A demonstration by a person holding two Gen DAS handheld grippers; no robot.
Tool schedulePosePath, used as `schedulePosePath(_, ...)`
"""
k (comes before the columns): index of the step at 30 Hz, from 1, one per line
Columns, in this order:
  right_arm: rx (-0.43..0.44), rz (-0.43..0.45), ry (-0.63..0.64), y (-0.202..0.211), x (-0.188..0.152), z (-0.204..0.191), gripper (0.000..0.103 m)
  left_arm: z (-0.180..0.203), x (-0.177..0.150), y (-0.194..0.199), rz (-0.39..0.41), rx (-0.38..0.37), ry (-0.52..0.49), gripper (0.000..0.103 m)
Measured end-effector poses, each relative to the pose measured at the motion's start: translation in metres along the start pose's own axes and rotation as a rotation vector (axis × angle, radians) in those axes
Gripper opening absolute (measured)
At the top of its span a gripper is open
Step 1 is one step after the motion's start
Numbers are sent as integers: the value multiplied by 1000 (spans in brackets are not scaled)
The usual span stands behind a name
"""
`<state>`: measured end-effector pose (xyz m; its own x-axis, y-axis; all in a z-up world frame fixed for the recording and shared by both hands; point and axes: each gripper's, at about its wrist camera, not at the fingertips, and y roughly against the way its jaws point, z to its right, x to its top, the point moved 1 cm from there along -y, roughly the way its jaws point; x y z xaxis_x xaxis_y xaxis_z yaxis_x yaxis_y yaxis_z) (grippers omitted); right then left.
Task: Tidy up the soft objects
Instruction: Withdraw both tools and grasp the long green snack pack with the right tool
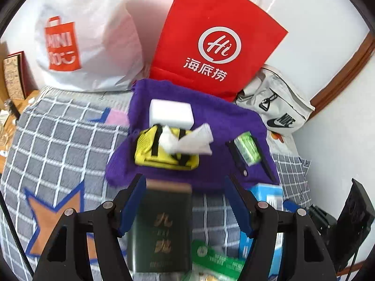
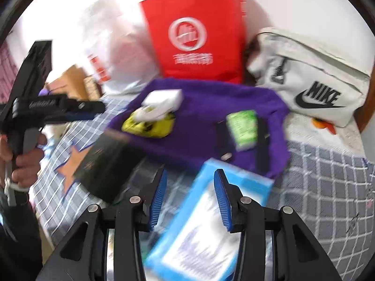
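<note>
Altogether, two hand-held grippers, left (image 1: pixel 185 201) and right (image 2: pixel 191 196), gape empty; three bags: white (image 1: pixel 89 35), red (image 1: pixel 218 37), Nike (image 1: pixel 276 107).

Grey checked bedspread (image 1: pixel 58 135): purple cloth (image 1: pixel 211 126), dark box (image 1: pixel 161 229), blue packet (image 2: pixel 201 222), white Nike bag (image 1: pixel 276 107).

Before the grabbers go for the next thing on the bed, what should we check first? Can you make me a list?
1. Left gripper open: ok, pads stand clear of the dark box.
2. Right gripper open: ok, nothing pinched; the blue packet lies beneath.
3. Purple cloth within view: ok.
4. Yellow pouch and white block on the cloth: ok.
5. Green packet on the cloth: ok.
6. Right view sharp enough to aim: not ok, blurred.
</note>
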<state>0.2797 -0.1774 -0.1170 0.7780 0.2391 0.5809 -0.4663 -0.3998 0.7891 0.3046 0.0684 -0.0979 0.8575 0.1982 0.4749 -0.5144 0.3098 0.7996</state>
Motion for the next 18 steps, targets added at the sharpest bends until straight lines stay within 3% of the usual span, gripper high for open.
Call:
schedulePosePath(3, 70, -22, 44, 0, -16, -26, 51, -6, -17, 12, 6, 7, -1, 68)
schedulePosePath(9, 149, -96, 172, -15, -40, -70, 56, -30, -47, 23, 21, 4, 15, 68)
schedulePosePath(18, 49, -205, 265, -54, -61, -93, 57, -59, -74, 16, -3, -62, 70, 68)
